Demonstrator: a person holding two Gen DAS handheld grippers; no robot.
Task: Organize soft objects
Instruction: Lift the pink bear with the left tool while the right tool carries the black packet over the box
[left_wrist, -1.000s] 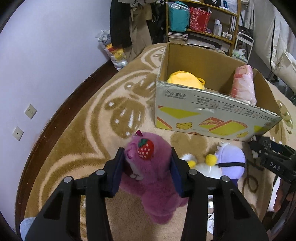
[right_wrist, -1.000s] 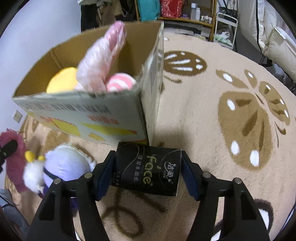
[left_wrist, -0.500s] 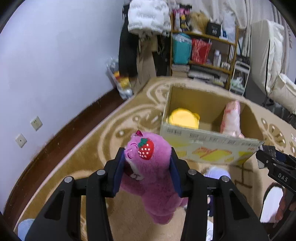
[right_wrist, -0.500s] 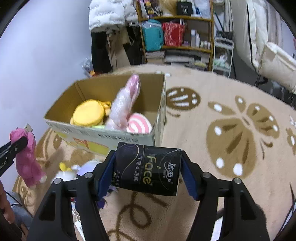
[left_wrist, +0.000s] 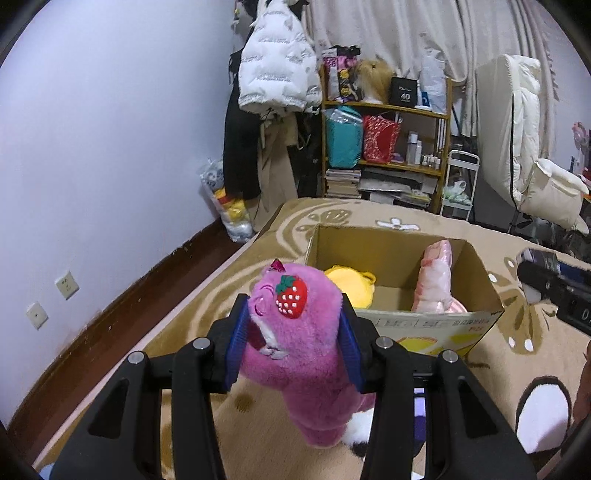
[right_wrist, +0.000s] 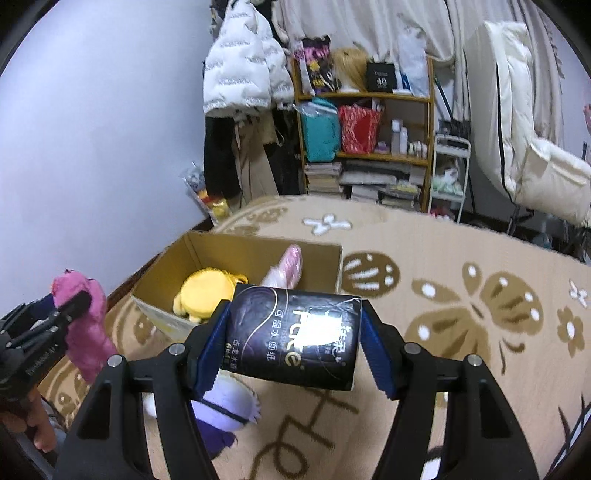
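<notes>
My left gripper is clamped on the fuzzy magenta plush bear with a strawberry on its head, held above the beige patterned rug. My right gripper squeezes the black soft pack of tissues. Beyond both sits the open cardboard box, holding a yellow plush and an upright pink plastic-wrapped plush. Farther back stands a cluttered wooden shelf.

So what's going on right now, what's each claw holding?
Left gripper shut on pink plush bear. Right gripper shut on black tissue pack. Cardboard box ahead, open, partly filled. Nothing blocking.
</notes>
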